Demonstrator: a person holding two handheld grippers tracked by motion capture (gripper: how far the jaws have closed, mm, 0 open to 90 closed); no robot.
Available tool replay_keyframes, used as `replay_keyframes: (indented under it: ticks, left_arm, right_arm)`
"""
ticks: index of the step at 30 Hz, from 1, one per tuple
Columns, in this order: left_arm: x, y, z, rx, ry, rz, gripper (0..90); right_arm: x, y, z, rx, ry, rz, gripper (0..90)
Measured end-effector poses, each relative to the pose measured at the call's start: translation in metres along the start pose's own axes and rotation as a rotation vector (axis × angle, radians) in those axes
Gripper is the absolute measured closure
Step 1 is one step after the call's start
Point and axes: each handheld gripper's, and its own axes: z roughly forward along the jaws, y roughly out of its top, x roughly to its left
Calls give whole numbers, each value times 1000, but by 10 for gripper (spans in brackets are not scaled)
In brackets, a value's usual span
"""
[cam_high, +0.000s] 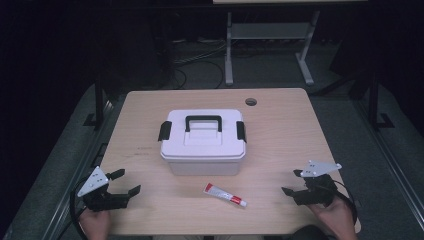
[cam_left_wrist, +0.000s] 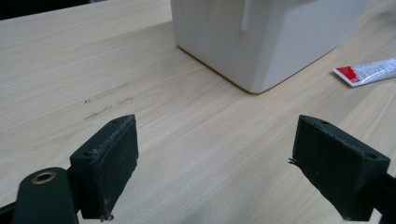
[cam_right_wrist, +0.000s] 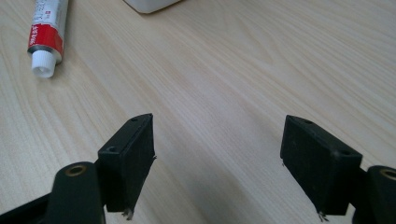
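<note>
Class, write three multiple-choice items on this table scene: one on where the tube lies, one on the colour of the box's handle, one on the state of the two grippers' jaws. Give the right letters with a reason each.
1. Where does the tube lie?
A. on the box's lid
B. on the table in front of the box, between the two grippers
C. between the left gripper's jaws

2. What colour is the handle on the box?
A. red
B. white
C. black

3. How do the jaws of the left gripper and the right gripper stand?
A. both open, nothing between them
B. both shut on the tube
C. left shut, right open

Answers: 1 B, the high view shows it flat on the table near the box's front. 2 C, it is dark against the white lid. 3 A, each gripper view shows bare wood between wide jaws.
</note>
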Motion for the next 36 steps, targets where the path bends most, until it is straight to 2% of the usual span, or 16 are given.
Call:
replay_keyframes:
  ticks: [6,9,10,12,14,15,16,17,20,22,23,24,25,26,28,36]
  left_arm:
    - [0,-1,-1,-12,6,-3,135]
    - [0,-1,0,-2,2,1,135]
    - [-1,-2,0,-5,0,-2,136]
    - [-1,-2,0,-7,-1,-7,135]
    - [-2,-1,-1,-10,8,6,135]
    - [-2,-1,-1,-10,8,6,136]
    - [-2,0,-2,-18,5,4,136]
    - [-2,0,-2,-18,5,4,135]
    - [-1,-1,-1,-15,4,2,135]
    - [0,0,0,-13,-2,-2,136]
    - [0,0,0,-13,-2,-2,135]
    - [0,0,0,-13,-2,1,136]
    - [0,0,0,-13,-2,1,135]
    - [0,0,1,-14,-5,-2,135]
    - [0,0,1,-15,-3,-1,135]
    - [0,2,3,-15,-11,1,136]
  right_arm:
    - [-7,8,-4,35,3,-25,257]
    - [-12,12,-7,44,29,-26,256]
    - [-13,17,-9,57,51,-36,256]
    - [-14,19,-9,66,51,-42,256]
    - [-18,36,-14,92,67,-82,255]
    - [-18,36,-14,92,67,-82,255]
    - [-20,50,-18,104,76,-107,255]
    - [-20,50,-18,104,76,-107,255]
    - [-24,71,-22,126,97,-136,254]
    - [-24,91,-22,151,128,-181,254]
    - [-24,91,-22,151,128,-181,254]
    - [-25,103,-22,172,138,-211,257]
    - [-25,103,-22,172,138,-211,257]
    - [-27,114,-20,188,153,-229,257]
    - [-27,118,-20,197,155,-234,257]
    - [-28,158,-18,235,214,-298,263]
